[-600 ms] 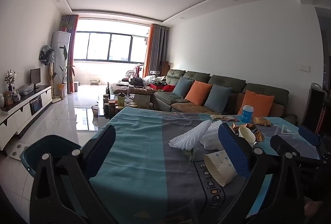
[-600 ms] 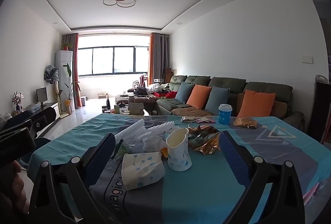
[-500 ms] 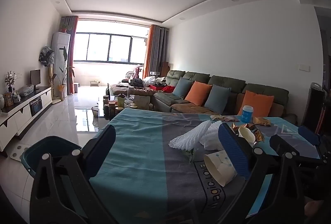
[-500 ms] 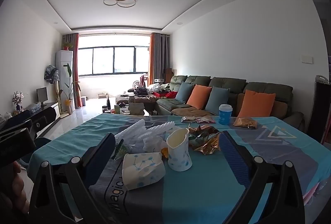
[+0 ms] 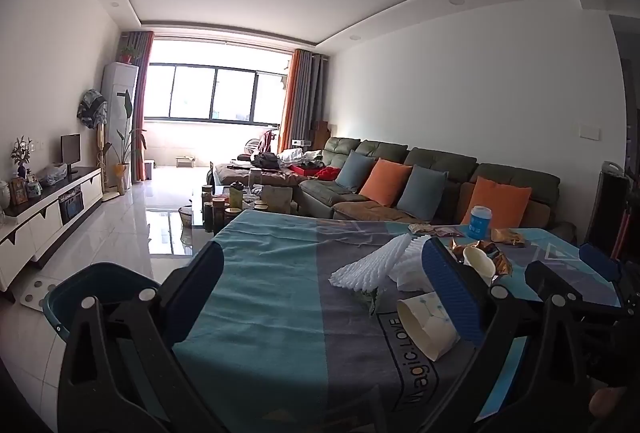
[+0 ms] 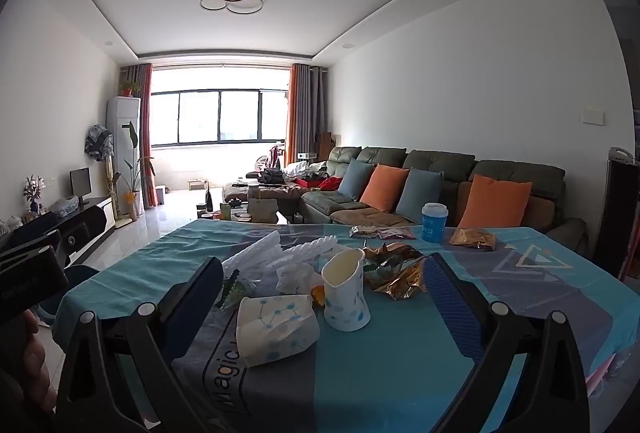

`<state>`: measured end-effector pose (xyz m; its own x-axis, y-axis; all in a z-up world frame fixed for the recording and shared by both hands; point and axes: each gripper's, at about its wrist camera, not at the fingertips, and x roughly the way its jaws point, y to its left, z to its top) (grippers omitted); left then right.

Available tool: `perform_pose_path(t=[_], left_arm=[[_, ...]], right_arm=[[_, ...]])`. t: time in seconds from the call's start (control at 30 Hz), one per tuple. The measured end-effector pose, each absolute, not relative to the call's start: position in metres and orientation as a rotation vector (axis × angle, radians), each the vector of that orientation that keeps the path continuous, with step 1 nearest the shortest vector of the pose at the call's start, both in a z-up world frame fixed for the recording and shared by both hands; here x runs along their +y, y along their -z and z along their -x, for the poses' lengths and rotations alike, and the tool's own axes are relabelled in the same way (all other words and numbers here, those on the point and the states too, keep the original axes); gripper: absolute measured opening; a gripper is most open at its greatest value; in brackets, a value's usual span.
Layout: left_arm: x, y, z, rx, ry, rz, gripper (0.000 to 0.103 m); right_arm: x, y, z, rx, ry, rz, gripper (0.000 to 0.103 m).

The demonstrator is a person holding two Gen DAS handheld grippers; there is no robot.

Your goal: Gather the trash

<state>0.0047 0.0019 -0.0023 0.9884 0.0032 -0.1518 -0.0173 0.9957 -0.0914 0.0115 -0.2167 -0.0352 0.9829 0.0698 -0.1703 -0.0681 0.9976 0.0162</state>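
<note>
Trash lies on a table with a blue and grey cloth (image 6: 400, 373): a crushed paper cup (image 6: 276, 327) on its side, an upright dented paper cup (image 6: 345, 295), white foam netting (image 6: 280, 253), crumpled gold foil wrappers (image 6: 396, 273) and a blue lidded cup (image 6: 434, 223). My right gripper (image 6: 320, 309) is open, its fingers either side of the two cups, apart from them. My left gripper (image 5: 320, 293) is open and empty over the table's left part; the crushed cup (image 5: 426, 325) lies by its right finger. A teal bin (image 5: 92, 285) stands on the floor at the left.
Small snack packets (image 6: 378, 231) and a gold packet (image 6: 472, 239) lie at the table's far side. A green sofa with orange and blue cushions (image 6: 440, 185) stands behind it. A cluttered coffee table (image 5: 240, 201) and a TV cabinet (image 5: 44, 213) are beyond.
</note>
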Motion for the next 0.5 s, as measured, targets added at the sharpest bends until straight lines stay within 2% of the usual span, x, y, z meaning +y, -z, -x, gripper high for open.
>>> perform_pose_path(t=[0.5], left_arm=[[-0.0026,0.0027,-0.0054,0.151,-0.003,0.08,0.098]], right_arm=[[-0.2187,0.0355,-0.0116,0.174,-0.061,-0.019,0.097]])
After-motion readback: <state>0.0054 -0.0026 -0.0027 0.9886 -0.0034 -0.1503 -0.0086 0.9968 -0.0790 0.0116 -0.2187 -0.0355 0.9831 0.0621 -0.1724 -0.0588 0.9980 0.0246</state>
